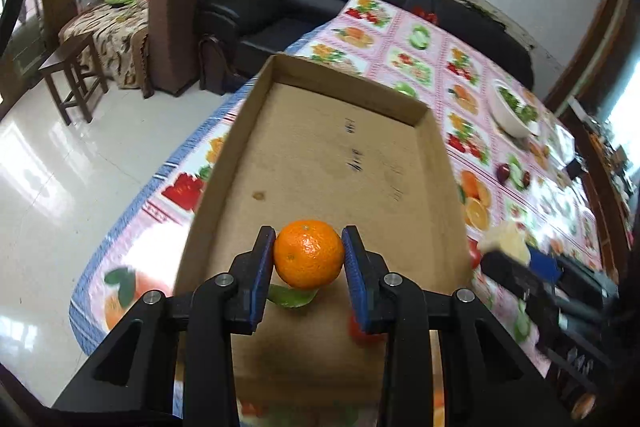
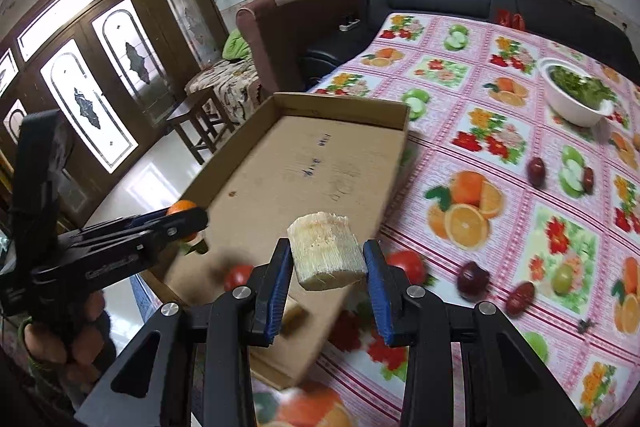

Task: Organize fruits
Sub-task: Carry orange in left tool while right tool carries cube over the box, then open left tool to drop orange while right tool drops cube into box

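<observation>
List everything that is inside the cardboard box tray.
The cardboard box tray is mostly bare: one red tomato-like fruit near its front end, plus a green leaf and pen marks. The hand-held grippers and the fruit they carry cover the rest of the front end.

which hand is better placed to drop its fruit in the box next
Left, probably. The left hand-held gripper holds the orange over the cardboard box floor; the right's pale chunk hangs nearer the box's edge.

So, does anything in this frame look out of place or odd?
Mildly: the white bowl holds leafy greens, not fruit, and dark red fruits lie loose on the tablecloth, outside the cardboard tray. Nothing looks spilled or damaged.
</observation>
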`<action>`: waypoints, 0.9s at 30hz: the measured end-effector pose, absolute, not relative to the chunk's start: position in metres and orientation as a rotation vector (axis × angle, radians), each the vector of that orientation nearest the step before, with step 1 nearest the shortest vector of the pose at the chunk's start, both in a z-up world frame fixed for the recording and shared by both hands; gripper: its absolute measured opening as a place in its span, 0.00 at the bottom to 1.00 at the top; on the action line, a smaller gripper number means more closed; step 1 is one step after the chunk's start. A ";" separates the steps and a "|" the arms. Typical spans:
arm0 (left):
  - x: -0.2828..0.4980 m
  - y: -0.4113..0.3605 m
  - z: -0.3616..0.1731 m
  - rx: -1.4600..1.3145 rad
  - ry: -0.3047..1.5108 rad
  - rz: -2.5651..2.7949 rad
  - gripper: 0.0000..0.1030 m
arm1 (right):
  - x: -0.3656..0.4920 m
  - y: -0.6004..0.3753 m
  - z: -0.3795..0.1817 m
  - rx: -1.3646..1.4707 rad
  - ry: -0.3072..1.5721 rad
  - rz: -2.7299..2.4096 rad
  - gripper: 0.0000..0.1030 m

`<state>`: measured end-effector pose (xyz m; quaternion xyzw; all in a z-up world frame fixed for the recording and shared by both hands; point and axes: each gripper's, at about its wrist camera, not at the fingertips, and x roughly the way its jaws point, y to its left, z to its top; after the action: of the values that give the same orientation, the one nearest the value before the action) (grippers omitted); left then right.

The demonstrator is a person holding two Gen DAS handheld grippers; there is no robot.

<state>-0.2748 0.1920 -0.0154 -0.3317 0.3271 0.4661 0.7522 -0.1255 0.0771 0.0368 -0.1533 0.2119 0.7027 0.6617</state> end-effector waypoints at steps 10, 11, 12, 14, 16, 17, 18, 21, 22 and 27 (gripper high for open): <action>-0.269 0.207 -0.045 -0.755 0.798 1.053 0.31 | -0.152 0.133 0.013 -0.438 0.533 1.605 0.35; -0.269 0.207 -0.047 -0.758 0.806 1.050 0.31 | -0.154 0.138 0.010 -0.453 0.540 1.605 0.35; -0.269 0.207 -0.049 -0.761 0.810 1.049 0.31 | -0.155 0.143 0.008 -0.464 0.542 1.605 0.35; -0.268 0.206 -0.049 -0.754 0.807 1.052 0.31 | -0.158 0.149 0.004 -0.486 0.546 1.602 0.35; -0.269 0.207 -0.049 -0.754 0.810 1.050 0.31 | -0.161 0.154 -0.001 -0.509 0.551 1.600 0.35; -0.270 0.207 -0.049 -0.760 0.803 1.047 0.31 | -0.162 0.157 -0.003 -0.521 0.552 1.598 0.35; -0.271 0.207 -0.049 -0.769 0.798 1.040 0.31 | -0.164 0.157 -0.004 -0.529 0.538 1.594 0.36; -0.276 0.208 -0.049 -0.805 0.784 1.019 0.31 | -0.167 0.157 -0.005 -0.539 0.529 1.602 0.38; -0.277 0.208 -0.048 -0.815 0.778 1.014 0.31 | -0.166 0.156 -0.005 -0.535 0.529 1.605 0.38; -0.284 0.199 -0.038 -0.823 0.737 1.011 0.33 | -0.159 0.146 0.001 -0.507 0.526 1.608 0.38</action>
<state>-0.2841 0.1994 -0.0376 -0.3743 0.3351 0.4598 0.7323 -0.1592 0.1457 0.0011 -0.2217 0.2300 0.7034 0.6350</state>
